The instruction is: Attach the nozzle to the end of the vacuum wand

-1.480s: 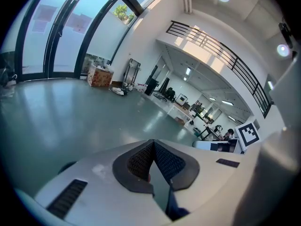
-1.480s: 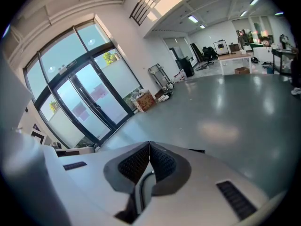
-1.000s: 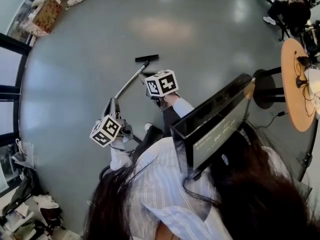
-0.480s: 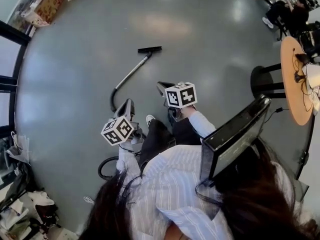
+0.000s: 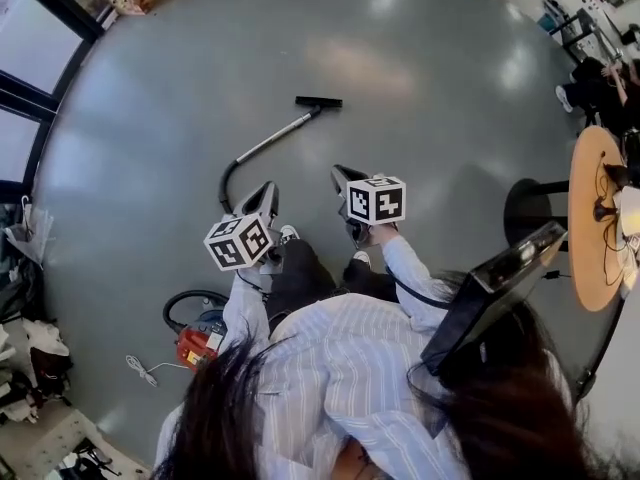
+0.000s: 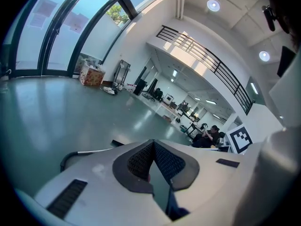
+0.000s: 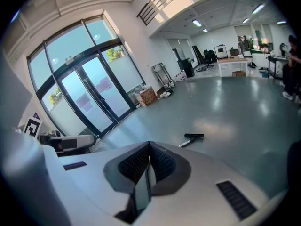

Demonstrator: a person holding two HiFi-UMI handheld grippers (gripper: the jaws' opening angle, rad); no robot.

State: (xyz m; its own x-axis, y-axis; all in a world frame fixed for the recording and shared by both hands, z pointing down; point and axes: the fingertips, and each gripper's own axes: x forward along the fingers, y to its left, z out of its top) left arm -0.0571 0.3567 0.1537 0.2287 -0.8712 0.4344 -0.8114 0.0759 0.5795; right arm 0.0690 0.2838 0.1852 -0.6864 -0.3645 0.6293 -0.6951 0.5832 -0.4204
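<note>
The head view looks steeply down from above the person onto the grey floor point(image 5: 430, 78), with the striped shirt point(image 5: 340, 368) close at 6 o'clock. Each gripper view sits low behind its own jaws, which fill its 6 o'clock, and faces almost level across the floor. All three views share the nozzle point(image 5: 319, 101) on the wand point(image 5: 268, 145). It lies far off at 12 o'clock in the head view and just beyond the jaws in both gripper views.
</note>
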